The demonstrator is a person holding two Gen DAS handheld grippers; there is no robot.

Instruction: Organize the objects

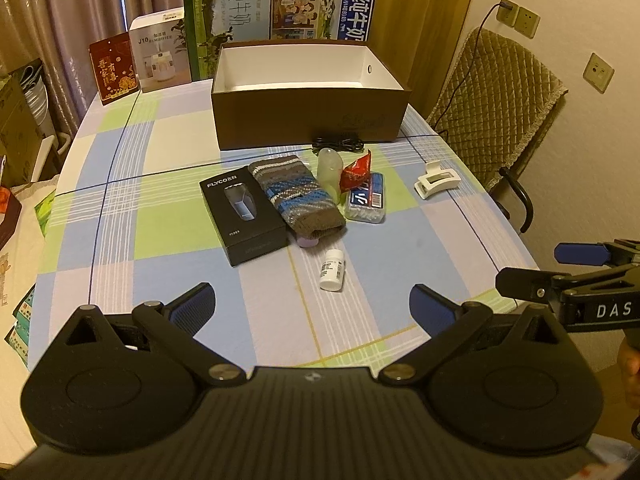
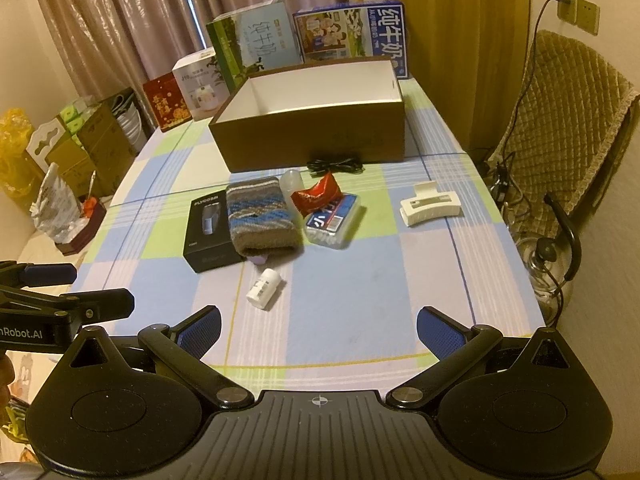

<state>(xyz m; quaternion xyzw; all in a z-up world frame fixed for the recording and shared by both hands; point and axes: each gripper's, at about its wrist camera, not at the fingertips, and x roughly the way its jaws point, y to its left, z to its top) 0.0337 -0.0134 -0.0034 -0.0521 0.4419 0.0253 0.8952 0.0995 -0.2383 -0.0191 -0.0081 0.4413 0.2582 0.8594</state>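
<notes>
The checked surface [image 1: 168, 216] filled both views, with an open brown box [image 1: 310, 120] at upper centre, its white inside bare. In front of it at mid-frame lay a black carton [image 1: 244, 216], a striped knitted sock [image 1: 296, 196] touching it, a swab case [image 1: 368, 200] under a red packet [image 1: 357, 170], and a white hair clip [image 1: 436, 180] apart at right. A small white bottle [image 1: 333, 270] lay nearest. The left gripper [image 1: 312, 306] and right gripper [image 2: 318, 324] hovered at the bottom, jaws wide, holding nothing.
</notes>
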